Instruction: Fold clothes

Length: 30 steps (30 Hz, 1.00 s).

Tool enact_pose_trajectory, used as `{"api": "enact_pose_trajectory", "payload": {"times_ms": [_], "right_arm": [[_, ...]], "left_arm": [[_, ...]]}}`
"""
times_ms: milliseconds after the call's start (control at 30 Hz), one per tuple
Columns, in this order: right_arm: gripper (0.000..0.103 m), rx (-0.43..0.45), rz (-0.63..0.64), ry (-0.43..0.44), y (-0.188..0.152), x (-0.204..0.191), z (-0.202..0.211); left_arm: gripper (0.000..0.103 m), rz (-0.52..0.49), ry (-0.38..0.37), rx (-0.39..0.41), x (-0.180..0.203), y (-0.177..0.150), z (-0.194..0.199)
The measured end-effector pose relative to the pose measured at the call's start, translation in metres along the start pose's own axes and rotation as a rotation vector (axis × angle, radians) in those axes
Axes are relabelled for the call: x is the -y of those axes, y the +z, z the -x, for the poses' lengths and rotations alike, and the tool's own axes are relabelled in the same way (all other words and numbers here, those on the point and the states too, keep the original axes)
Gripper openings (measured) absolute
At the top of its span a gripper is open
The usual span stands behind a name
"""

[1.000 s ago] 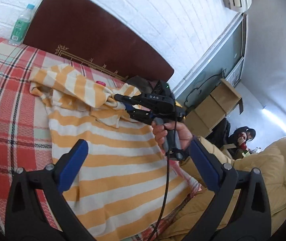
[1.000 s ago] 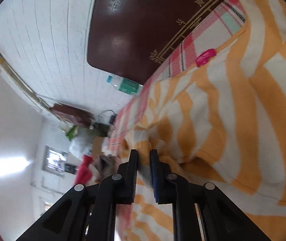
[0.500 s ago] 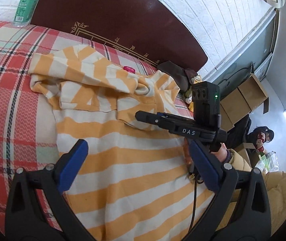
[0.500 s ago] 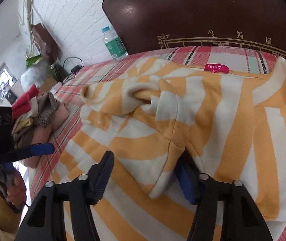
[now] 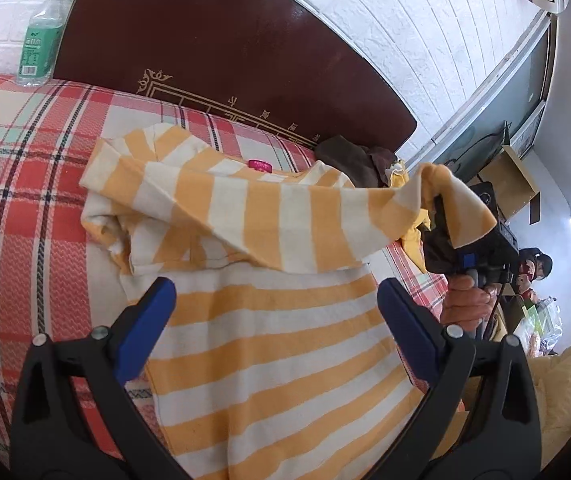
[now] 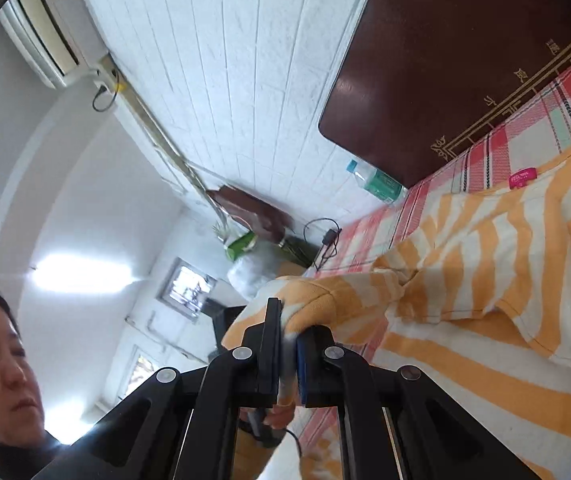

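Your right gripper (image 6: 287, 344) has its fingers clamped on the sleeve (image 5: 285, 216) of the shirt (image 5: 277, 344) spread on the bed (image 5: 25, 168); left gripper (image 5: 273, 312) gapes empty above. Soft, light, floppy: pinch cuffs and hems.

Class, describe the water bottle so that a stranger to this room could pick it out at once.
Find the dark brown headboard behind the plaid bed. At its left end, against the white wall, stands the bottle. It is clear plastic with a pale blue cap and a green label, the only upright thing there.
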State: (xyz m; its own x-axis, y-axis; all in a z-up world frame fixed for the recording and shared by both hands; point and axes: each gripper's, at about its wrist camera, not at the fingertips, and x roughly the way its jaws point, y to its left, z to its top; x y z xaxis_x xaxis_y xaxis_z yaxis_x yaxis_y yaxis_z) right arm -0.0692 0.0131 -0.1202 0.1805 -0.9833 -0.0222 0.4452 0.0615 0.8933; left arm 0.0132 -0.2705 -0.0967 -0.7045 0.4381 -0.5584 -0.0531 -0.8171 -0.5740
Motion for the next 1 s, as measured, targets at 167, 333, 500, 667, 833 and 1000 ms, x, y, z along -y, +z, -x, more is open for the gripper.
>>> {"api": "enact_pose_trajectory", "payload": {"times_ms": [167,333,500,667,833,1000], "right_arm": [[0.013,0.044,-0.218,-0.152,-0.005,0.059,0.026],[0.045,0.020,-0.280,-0.506,-0.022,0.098,0.055],[0.051,-0.037,0.116,-0.731,-0.023,0.031,0.061],[0.076,-0.295,0.640,-0.848,-0.059,-0.027,0.000],[0.075,-0.546,1.025,-0.970,-0.113,-0.008,-0.062],[0.072,-0.604,1.102,-1.022,-0.123,0.018,-0.069]], "left_arm": [[0.101,0.009,0.015,-0.057,-0.007,0.016,-0.029],[0.101,0.006,0.023,-0.090,-0.007,0.022,-0.045],[0.101,0.016,0.025,-0.100,-0.009,0.025,-0.049],[0.101,0.053,0.025,-0.102,-0.012,0.030,-0.053],[0.101,0.117,0.031,-0.155,-0.017,0.038,-0.071],[0.068,0.168,0.041,-0.205,-0.026,0.041,-0.089]]}}
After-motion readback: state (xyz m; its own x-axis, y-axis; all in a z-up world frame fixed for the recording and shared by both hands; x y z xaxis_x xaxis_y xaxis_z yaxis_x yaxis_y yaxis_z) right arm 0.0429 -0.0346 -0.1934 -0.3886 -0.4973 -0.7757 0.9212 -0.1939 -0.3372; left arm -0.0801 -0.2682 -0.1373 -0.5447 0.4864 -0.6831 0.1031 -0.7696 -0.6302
